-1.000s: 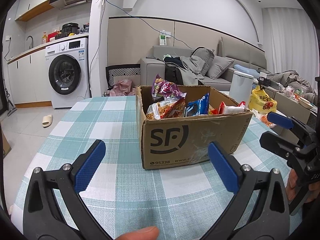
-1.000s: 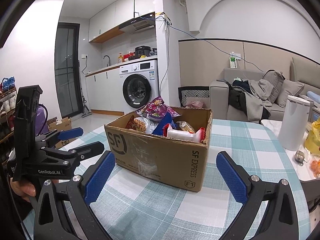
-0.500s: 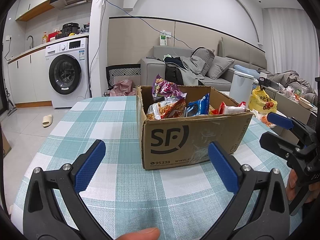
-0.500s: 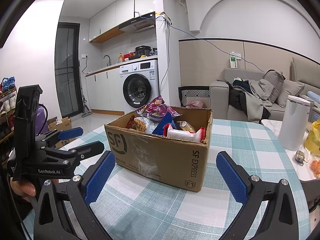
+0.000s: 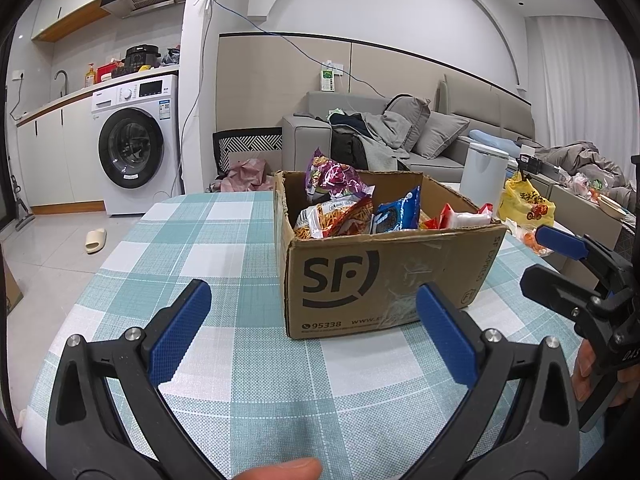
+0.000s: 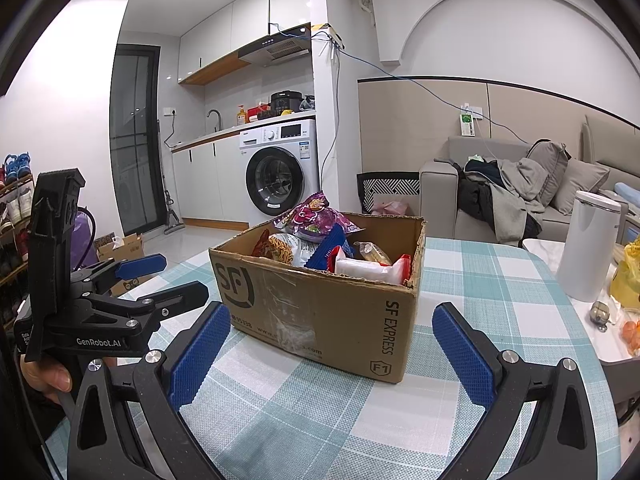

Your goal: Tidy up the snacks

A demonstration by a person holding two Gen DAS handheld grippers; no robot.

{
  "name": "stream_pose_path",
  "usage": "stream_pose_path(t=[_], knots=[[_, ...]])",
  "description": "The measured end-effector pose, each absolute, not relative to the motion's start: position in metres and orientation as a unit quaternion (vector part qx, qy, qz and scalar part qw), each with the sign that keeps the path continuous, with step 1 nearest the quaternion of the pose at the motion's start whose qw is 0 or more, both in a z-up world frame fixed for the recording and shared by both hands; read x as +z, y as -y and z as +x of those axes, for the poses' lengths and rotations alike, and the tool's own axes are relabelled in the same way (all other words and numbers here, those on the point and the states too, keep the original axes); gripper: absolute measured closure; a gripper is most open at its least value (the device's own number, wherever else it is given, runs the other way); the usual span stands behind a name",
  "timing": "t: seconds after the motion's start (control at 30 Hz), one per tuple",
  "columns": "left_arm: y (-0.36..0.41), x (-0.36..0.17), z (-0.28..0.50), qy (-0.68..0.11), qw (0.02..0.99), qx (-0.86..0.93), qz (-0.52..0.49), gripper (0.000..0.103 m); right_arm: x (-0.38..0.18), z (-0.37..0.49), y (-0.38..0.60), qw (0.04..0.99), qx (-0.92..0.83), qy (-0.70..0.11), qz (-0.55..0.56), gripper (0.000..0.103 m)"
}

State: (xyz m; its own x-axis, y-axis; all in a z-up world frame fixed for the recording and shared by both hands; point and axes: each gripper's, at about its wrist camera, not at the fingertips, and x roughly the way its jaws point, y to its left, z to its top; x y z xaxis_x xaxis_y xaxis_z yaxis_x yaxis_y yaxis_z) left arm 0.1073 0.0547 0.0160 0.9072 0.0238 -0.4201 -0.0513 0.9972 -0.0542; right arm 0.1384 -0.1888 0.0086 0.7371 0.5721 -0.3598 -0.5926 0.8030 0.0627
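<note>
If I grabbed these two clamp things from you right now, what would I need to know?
Left gripper: open, empty, above the checked tablecloth.
Right gripper: open, empty, facing the box corner.
Cardboard box sits on the table, full of snack packets: purple bag on top, blue packet, noodle bag.
Done: nothing taken out that I can see.
Left: all the sorting.
</note>
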Motion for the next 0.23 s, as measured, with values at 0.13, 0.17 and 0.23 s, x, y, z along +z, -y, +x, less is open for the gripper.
stream_pose_path(t=[0.13, 0.17, 0.23], knots=[[-0.0547, 0.016, 0.1073, -0.214, 0.976, 0.019, -0.032, 0.001, 0.0087, 0.1384, 0.1889, 0.932, 0.313, -0.184, -0.028, 0.0], [-0.0546, 0.0159, 0.1075, -0.213, 0.976, 0.019, -0.032, 0.001, 0.0085, 0.1382, 0.1887, 0.932, 0.313, -0.183, -0.028, 0.0], [-0.0544, 0.0167, 0.1081, -0.214, 0.976, 0.019, -0.031, 0.001, 0.0086, 0.1384, 0.1888, 0.932, 0.312, -0.184, -0.028, 0.0]])
